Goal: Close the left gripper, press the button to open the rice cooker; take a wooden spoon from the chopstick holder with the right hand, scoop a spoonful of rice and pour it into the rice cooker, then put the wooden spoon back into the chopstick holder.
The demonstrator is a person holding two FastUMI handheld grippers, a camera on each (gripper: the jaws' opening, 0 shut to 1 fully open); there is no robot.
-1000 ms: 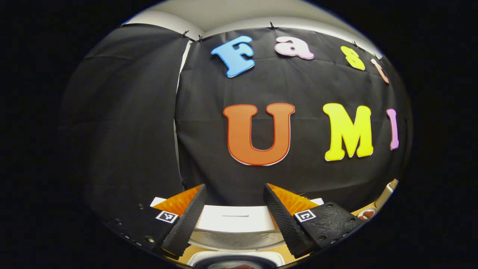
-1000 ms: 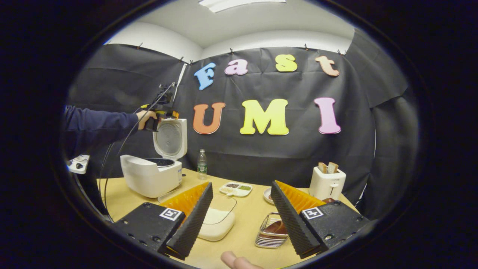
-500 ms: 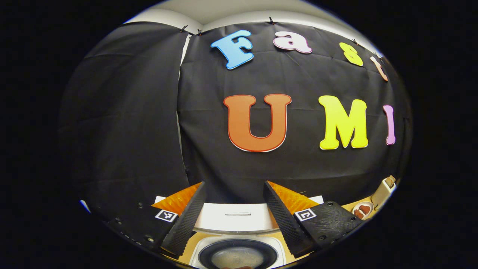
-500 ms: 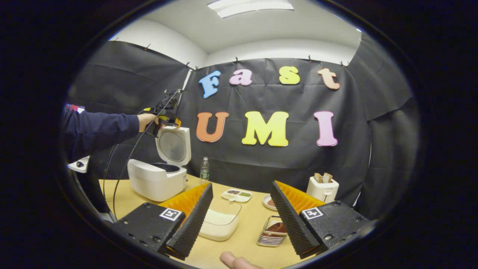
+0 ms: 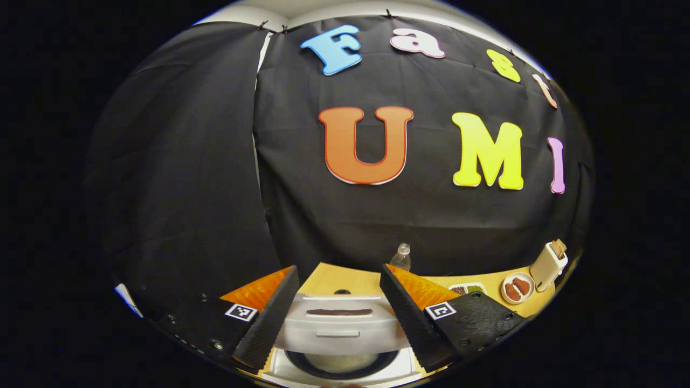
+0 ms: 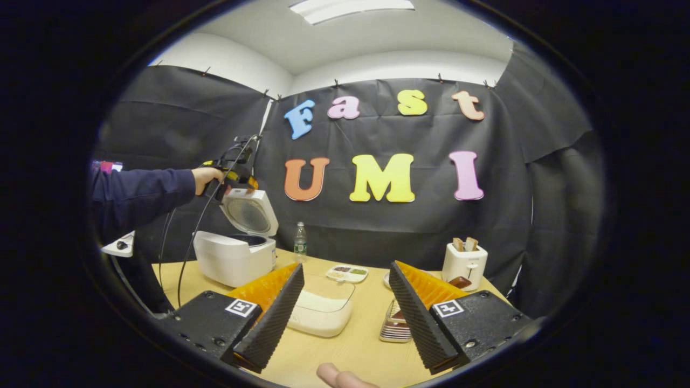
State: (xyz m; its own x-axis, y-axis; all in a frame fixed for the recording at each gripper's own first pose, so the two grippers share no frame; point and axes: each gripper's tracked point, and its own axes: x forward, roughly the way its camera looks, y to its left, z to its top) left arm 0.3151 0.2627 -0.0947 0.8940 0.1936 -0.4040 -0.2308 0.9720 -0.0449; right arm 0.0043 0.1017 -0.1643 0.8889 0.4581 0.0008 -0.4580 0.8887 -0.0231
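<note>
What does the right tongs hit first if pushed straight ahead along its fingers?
Probably the clear rice container on the table, which sits ahead between the open right tongs; depth is unclear.

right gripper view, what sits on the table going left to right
rice cooker → water bottle → container of rice → wire basket → toaster
</note>
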